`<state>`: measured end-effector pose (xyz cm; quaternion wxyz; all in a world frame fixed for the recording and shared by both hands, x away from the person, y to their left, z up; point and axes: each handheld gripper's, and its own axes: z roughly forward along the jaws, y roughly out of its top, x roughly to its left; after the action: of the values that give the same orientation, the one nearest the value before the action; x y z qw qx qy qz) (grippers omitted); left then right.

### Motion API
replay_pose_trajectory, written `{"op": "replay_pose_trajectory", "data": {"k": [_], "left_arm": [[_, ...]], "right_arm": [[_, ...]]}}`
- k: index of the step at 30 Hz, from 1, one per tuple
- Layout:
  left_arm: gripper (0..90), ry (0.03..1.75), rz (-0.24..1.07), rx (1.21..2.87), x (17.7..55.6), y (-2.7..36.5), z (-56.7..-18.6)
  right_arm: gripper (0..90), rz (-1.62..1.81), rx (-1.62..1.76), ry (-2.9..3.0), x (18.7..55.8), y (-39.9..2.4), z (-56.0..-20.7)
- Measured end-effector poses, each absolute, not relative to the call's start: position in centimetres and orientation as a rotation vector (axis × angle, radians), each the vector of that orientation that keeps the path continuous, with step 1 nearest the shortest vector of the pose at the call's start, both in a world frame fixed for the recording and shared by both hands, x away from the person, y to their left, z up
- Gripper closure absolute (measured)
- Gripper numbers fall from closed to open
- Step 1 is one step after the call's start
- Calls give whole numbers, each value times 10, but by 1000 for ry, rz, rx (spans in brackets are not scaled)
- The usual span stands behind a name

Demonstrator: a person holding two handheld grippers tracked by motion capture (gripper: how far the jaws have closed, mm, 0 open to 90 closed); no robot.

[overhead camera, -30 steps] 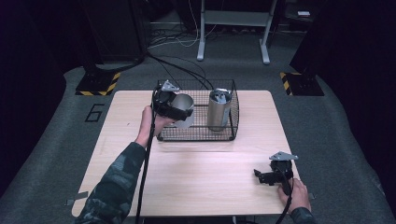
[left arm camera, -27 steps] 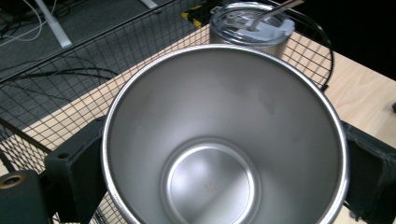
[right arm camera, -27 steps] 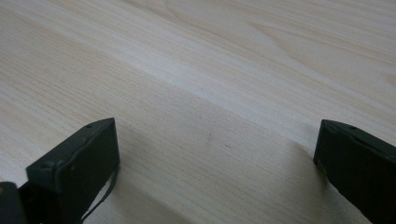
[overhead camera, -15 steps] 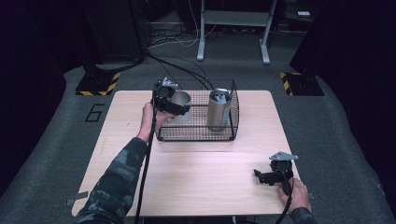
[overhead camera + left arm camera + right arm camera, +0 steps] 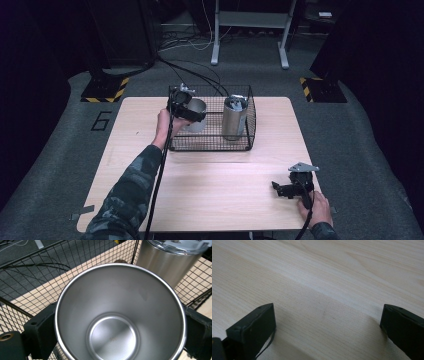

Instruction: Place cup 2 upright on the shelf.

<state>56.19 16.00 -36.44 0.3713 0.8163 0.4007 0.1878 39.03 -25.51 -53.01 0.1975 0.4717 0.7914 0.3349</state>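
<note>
While the left gripper clamps its 2 jaws on an open steel cup at the left end of the wire basket, a lidded tumbler stands upright inside — the right gripper rests spread and empty on the table.

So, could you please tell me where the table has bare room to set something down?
The wide strip of table between the wire basket and right gripper is bare, as are both basket flanks. The basket is crowded: lidded tumbler, left gripper holding the steel cup.
</note>
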Motion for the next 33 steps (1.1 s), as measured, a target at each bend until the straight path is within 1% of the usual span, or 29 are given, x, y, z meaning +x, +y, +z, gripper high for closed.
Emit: {"op": "replay_pose_trajectory", "data": {"k": [4, 5, 33], "left_arm": [[62, 1028, 481, 2093, 562, 160, -364], [62, 1046, 486, 2109, 571, 157, -369], [62, 1119, 465, 2167, 606, 140, -405]], "right_arm": [[0, 938, 1321, 2215, 390, -255, -530], [0, 938, 1321, 2215, 390, -255, -530], [0, 937, 1321, 2215, 390, -255, -530]]}}
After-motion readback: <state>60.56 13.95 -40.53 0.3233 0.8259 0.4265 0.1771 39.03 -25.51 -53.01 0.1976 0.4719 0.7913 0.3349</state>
